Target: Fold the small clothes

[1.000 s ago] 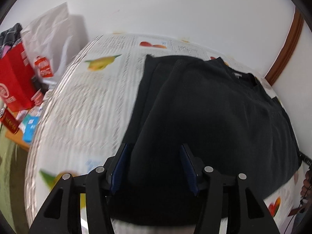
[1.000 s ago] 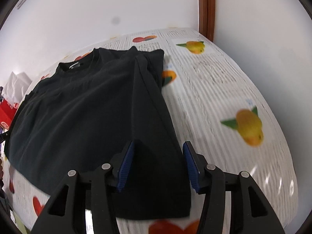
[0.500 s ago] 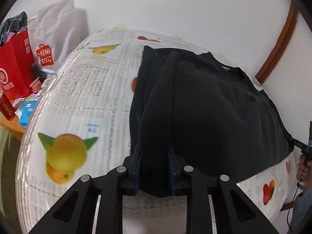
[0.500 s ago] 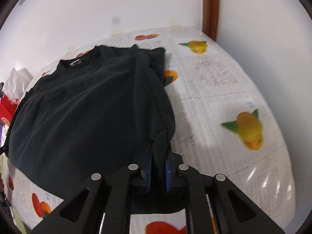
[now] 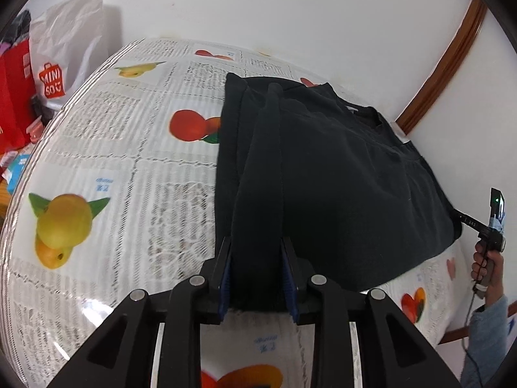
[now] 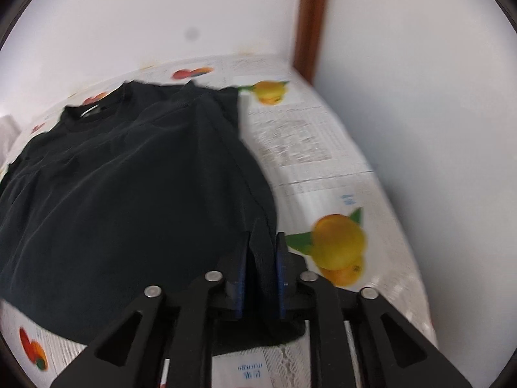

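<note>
- Black T-shirt (image 5: 339,177), sides folded inward, lies on the fruit-printed desk cover (image 5: 106,148).
- Left gripper (image 5: 257,274): jaws easing apart, pads pinching the hem's left corner.
- Right gripper (image 6: 261,278): jaws likewise opening, hem's right corner pinched between them.
- Miniso bag (image 5: 69,55) stands beyond the desk.

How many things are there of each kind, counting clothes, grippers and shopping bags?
Clothes: 1, the black shirt, gripped at its near hem.
Grippers: 2, left gripper and right gripper, jaws easing open with shirt fabric between them.
Shopping bags: 2, white bag and red bag.
Total: 5
</note>
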`<state>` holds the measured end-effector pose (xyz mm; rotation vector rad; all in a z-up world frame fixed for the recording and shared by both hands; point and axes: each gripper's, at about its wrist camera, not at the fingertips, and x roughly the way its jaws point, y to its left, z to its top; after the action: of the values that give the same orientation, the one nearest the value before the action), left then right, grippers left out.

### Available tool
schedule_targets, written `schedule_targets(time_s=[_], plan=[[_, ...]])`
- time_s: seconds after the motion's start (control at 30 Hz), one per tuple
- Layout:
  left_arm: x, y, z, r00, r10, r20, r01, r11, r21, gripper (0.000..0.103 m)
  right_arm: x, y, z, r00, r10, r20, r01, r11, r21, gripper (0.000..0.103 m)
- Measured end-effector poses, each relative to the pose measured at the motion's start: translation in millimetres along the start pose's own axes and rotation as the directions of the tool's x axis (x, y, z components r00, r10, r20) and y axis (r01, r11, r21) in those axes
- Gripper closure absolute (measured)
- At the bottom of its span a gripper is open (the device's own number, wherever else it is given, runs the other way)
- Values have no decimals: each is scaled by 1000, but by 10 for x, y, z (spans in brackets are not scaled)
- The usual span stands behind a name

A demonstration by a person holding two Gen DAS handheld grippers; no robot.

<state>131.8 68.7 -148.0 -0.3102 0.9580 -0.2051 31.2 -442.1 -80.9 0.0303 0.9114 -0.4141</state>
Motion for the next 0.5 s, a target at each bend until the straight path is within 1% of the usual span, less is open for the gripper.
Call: schedule_targets(time_s=[0.03, 0.07, 0.1, 0.17, 0.2, 0.23, 0.3, 0.33, 0.37, 0.4, 0.5], plan=[[-45, 51, -5, 1000, -2, 1, 2, 1000, -6, 70, -135, 115, -4, 999, -32, 30, 33, 999, -15, 81], [-86, 88, -8, 1000, 9, 9, -8, 1000, -6, 68, -213, 196, -13, 998, -44, 44, 45, 999, -27, 72], [-128, 111, -13, 999, 29, 22, -29, 1000, -1, 66, -336, 363, -23, 997, -37, 72, 40, 998, -45, 60], [-228, 209, -53, 996, 74, 49, -74, 997, 11, 65, -507, 647, -47, 994, 10, 107, -3, 998, -68, 52], [-249, 240, -64, 994, 96, 52, -97, 995, 13, 65, -581, 829, -56, 992, 44, 120, -34, 996, -82, 52], [-266, 280, -79, 989, 139, 52, -140, 990, 15, 65, -660, 1044, -89, 988, 88, 128, -76, 992, -101, 52], [-290, 374, -103, 974, 222, 49, -224, 974, 22, 65, -772, 1504, -173, 975, 187, 120, -169, 975, -142, 51], [-302, 440, -109, 965, 257, 53, -258, 966, 22, 65, -814, 1730, -229, 965, 236, 114, -215, 962, -165, 51], [-310, 502, -113, 960, 276, 54, -278, 961, 18, 63, -841, 1896, -271, 957, 267, 109, -245, 952, -184, 51], [-317, 570, -119, 954, 296, 50, -297, 955, 10, 62, -882, 2157, -352, 945, 310, 104, -283, 934, -217, 51], [-304, 700, -122, 944, 326, 53, -326, 945, 5, 59, -955, 2661, -541, 924, 371, 94, -332, 899, -287, 51]])
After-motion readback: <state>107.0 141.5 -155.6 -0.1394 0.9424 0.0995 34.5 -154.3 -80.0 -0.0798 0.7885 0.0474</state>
